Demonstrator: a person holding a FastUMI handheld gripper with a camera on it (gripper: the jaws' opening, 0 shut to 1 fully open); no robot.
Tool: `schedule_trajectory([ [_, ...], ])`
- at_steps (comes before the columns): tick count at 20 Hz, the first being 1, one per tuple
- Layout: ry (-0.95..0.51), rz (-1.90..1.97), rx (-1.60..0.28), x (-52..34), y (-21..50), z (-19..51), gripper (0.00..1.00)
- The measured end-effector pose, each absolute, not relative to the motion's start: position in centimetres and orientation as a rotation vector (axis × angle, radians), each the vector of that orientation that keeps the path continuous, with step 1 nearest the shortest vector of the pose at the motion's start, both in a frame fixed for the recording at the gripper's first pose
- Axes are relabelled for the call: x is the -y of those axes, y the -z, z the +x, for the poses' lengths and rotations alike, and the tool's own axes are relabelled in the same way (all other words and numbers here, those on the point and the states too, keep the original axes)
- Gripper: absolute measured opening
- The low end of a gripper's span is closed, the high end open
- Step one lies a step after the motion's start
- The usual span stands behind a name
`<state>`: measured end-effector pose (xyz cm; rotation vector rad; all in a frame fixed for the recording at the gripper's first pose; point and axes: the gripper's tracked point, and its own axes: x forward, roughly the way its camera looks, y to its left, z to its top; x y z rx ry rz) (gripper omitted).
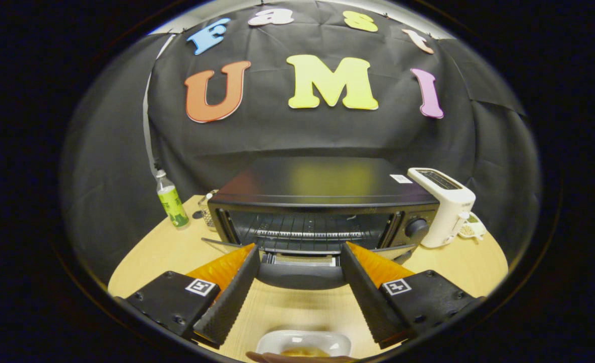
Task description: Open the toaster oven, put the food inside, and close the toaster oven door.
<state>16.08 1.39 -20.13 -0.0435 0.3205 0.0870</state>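
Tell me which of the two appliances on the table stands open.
The black toaster oven, just beyond the open gripper: its door is folded down and the rack shows. The white toaster beside its knob side is a slot type with no door.

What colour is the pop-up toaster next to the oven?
White. The toaster stands right of the black toaster oven, seen in the gripper view beyond the open tongs.

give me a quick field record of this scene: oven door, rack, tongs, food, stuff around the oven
oven door: toaster oven open, door folded down toward the tongs
rack: wire rack inside, no food on it
tongs: tongs open, holding nothing, tips at either side of the lowered door
food: in a white dish on the table, below the tongs
left of oven: bottle
right of oven: white toaster
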Motion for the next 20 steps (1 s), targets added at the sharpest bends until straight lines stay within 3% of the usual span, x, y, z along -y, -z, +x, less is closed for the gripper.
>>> schedule_trajectory([
  [13,-0.130,-0.105,-0.315,0.0,27.3,10.7,1.00],
  [20,-0.120,0.008,-0.532,0.4,32.7,9.5,1.00],
])
